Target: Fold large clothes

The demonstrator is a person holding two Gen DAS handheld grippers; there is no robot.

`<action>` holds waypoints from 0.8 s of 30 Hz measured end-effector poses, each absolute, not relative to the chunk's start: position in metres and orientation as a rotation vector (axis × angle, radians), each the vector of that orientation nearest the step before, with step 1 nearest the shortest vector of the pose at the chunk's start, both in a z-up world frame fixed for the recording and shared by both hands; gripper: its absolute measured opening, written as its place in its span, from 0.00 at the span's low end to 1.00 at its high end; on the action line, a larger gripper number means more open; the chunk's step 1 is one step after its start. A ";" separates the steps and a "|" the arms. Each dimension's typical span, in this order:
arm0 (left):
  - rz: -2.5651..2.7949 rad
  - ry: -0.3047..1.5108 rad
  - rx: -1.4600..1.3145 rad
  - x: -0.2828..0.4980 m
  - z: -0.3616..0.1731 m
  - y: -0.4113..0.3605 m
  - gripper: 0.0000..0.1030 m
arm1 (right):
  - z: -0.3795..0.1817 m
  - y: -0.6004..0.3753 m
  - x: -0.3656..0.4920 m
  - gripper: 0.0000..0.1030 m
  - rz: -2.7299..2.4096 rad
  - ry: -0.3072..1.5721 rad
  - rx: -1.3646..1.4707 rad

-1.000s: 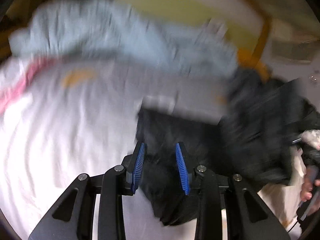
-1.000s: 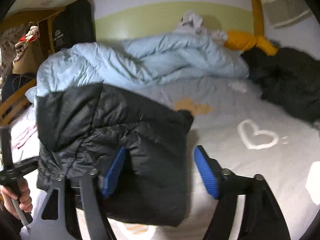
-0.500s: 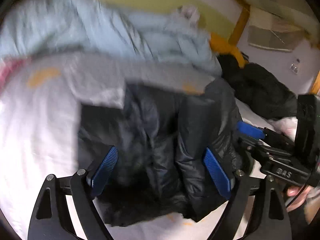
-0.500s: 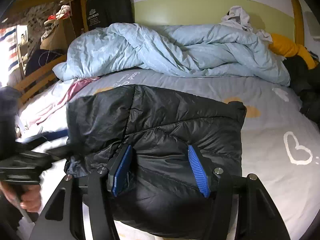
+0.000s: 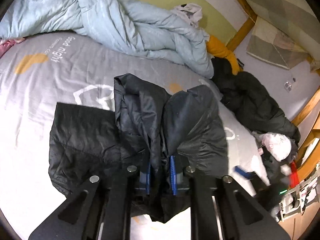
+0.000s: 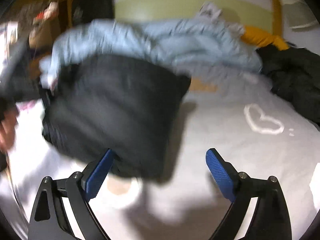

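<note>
**Left pads pinched on the jacket, right pads spread wide**

Far to my left, the grey printed bedsheet (image 5: 60,84) carries the words "Good night" in white script beside an orange blob; a smaller line of writing next to it is too small for me to read. Behind it lies the crumpled pale blue duvet (image 5: 124,20).

My left gripper (image 5: 160,173) has its blue pads drawn nearly together, clamped on a bunched fold of the black quilted puffer jacket (image 5: 84,140). The jacket lies partly folded on the sheet, directly ahead of me, its layers heaped over my fingers.

Further right, a second dark garment (image 5: 258,104) is piled near the wooden bed frame (image 5: 306,108), with a mustard-yellow cloth (image 5: 222,50) behind it.

My right gripper (image 6: 160,172) stands wide open, holding nothing; the jacket's edge sits by its left pad, though blur hides whether they touch. A white heart outline (image 6: 262,120) is printed on the sheet beyond.
</note>
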State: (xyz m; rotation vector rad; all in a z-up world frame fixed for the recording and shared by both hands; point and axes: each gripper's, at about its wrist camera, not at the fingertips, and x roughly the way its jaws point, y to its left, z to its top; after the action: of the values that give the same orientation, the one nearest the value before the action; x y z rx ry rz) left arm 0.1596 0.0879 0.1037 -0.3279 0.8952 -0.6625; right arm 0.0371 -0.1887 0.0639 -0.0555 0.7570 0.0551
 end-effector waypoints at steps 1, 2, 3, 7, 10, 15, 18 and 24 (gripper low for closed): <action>-0.669 0.889 -0.326 0.157 0.109 0.087 0.13 | 0.057 -0.185 0.040 0.92 0.059 0.772 -0.085; -0.672 0.884 -0.317 0.155 0.113 0.085 0.13 | 0.053 -0.182 0.043 0.92 0.066 0.769 -0.103; -0.670 0.879 -0.311 0.152 0.117 0.085 0.13 | 0.050 -0.178 0.048 0.92 0.069 0.763 -0.108; -0.635 0.857 -0.285 0.147 0.126 0.086 0.13 | 0.038 -0.164 0.074 0.73 0.077 0.779 -0.053; -0.481 0.857 -0.180 0.149 0.123 0.090 0.14 | 0.029 -0.163 0.085 0.52 0.056 0.798 0.030; -0.355 0.941 -0.135 0.161 0.086 0.108 0.16 | 0.023 -0.159 0.084 0.49 0.000 0.839 0.036; -0.285 0.928 -0.090 0.160 0.074 0.116 0.17 | 0.021 -0.152 0.080 0.49 0.000 0.855 -0.010; -0.214 0.942 -0.041 0.167 0.053 0.124 0.21 | 0.038 -0.131 0.069 0.50 0.081 0.843 -0.097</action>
State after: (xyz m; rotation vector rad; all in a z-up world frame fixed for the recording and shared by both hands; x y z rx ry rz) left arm 0.1671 0.1241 0.0531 -0.0414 0.9423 -0.2141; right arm 0.0693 -0.1310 0.0382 -0.0975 0.8434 0.0806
